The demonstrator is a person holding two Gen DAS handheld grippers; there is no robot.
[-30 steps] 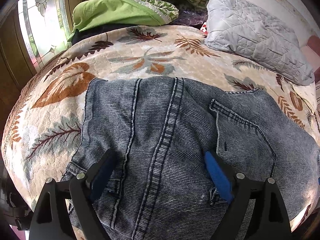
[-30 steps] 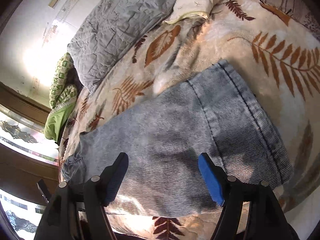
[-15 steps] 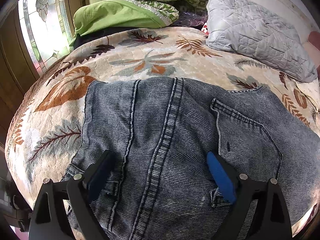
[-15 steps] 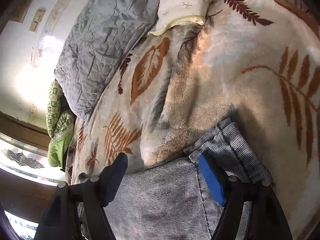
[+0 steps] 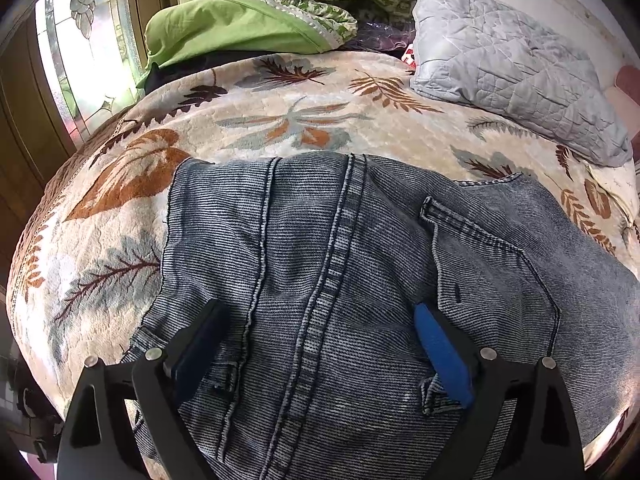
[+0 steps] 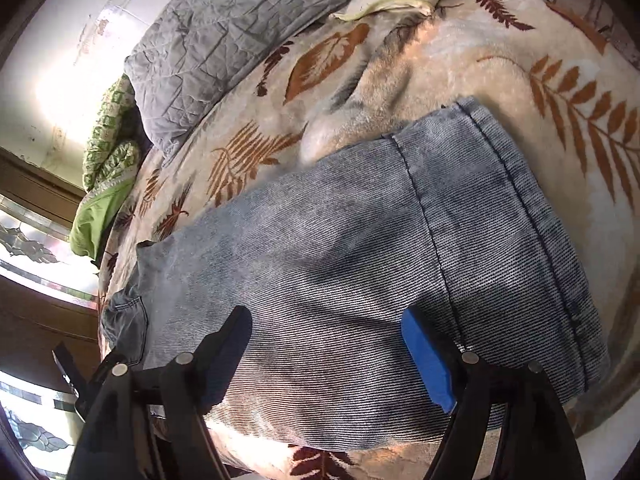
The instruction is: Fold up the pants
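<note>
**Jeans spread on the bed, both claws wide**

The faded blue jeans lie flat on the leaf-patterned blanket. The left gripper hovers spread over the waistband end; the right gripper, jaws just widening, stands apart above a leg, pinching nothing. A grey quilted pillow lies beyond.

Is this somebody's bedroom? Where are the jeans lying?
Most likely a bedroom. The jeans lie on a bed covered by a leaf-patterned blanket. At the bed's far end sit a grey quilted pillow and a green pillow, with a patterned glass window beside them.
</note>
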